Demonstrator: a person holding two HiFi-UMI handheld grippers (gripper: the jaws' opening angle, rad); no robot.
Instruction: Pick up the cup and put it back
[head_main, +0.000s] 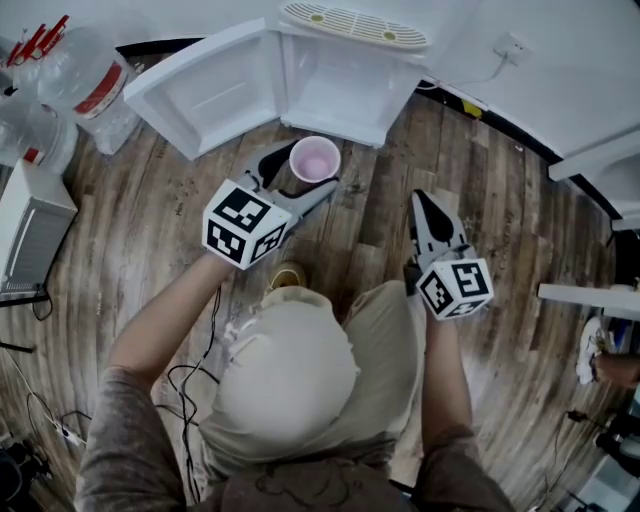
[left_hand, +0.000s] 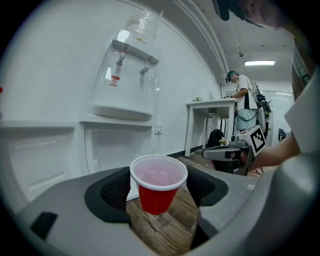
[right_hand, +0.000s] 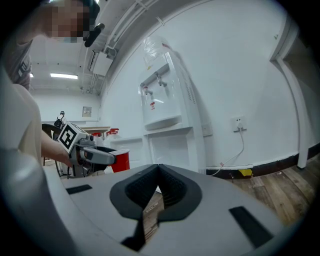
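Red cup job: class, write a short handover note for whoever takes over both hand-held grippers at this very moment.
Left hand-held gripper: closed on the red cup, which is upright and clear of the wooden floor.
Right hand-held gripper: shut, empty, off to the side.
Done: pick-up.
Left: set the cup back down and release. The pictures don't show its spot.

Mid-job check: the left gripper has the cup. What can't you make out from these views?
- Contents of the cup: the inside looks pinkish in the left gripper view and the head view, but I cannot tell whether it holds liquid or is empty.
- Right gripper view: the left gripper covers most of the cup.
- Dispenser label: the print is too small in the left gripper view.
- Head view: the person's head hides the floor beneath.
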